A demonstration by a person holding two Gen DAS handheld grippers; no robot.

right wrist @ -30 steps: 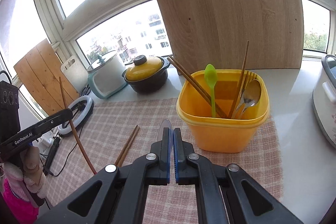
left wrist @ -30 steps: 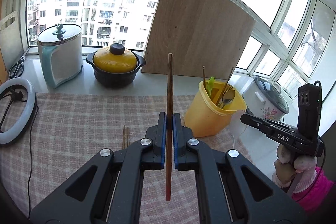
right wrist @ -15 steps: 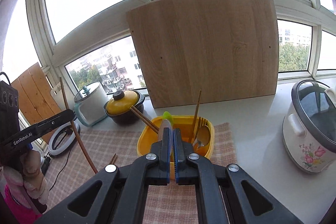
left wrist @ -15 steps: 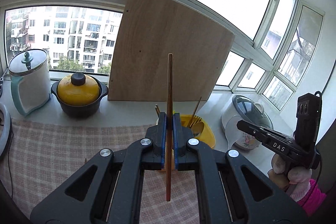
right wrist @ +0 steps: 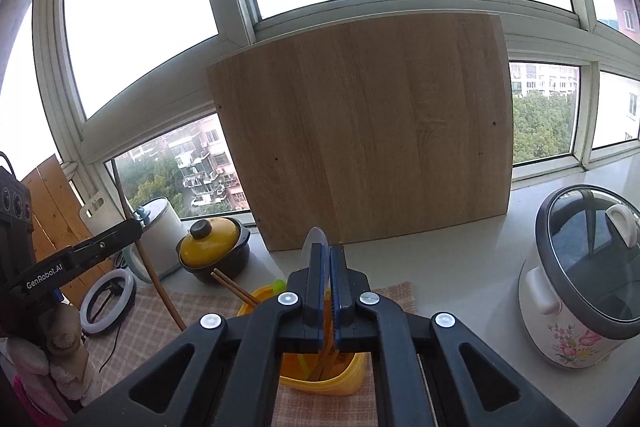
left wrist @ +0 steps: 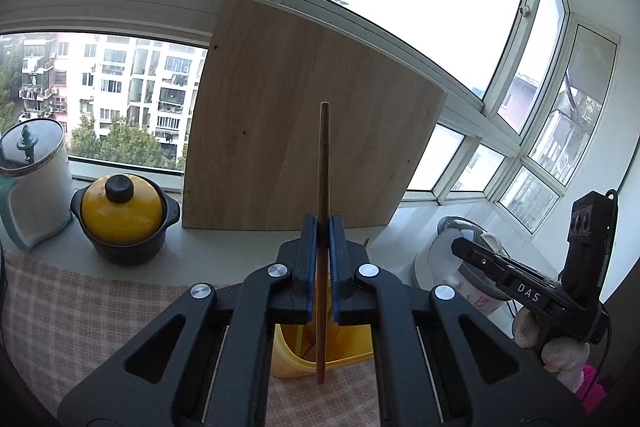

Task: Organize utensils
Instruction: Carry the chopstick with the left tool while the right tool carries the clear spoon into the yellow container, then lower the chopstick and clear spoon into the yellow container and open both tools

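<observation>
My left gripper point(left wrist: 323, 223) is shut on a long brown wooden chopstick point(left wrist: 322, 155) that stands upright through the jaws. Below those jaws, largely hidden, lies the yellow container point(left wrist: 292, 363). My right gripper point(right wrist: 329, 251) is shut on a thin pale utensil point(right wrist: 314, 239) whose rounded end sticks up. The yellow container point(right wrist: 316, 383) sits right under it, holding chopsticks point(right wrist: 232, 287) and a green spoon point(right wrist: 279, 283). The right wrist view shows the left gripper point(right wrist: 128, 227) at the left with its chopstick point(right wrist: 152, 275). The right gripper point(left wrist: 460, 247) appears at the right of the left wrist view.
A large wooden board point(right wrist: 368, 131) leans on the window behind the container. A black pot with a yellow lid point(left wrist: 120, 215) and a white lidded jar point(left wrist: 32, 179) stand at the left, a flowered rice cooker point(right wrist: 580, 287) at the right. A checked cloth point(left wrist: 80, 315) covers the counter; a ring light point(right wrist: 106, 299) lies left.
Both grippers have risen and moved over the yellow container, which now sits under the jaws instead of ahead. Each keeps its hold.
</observation>
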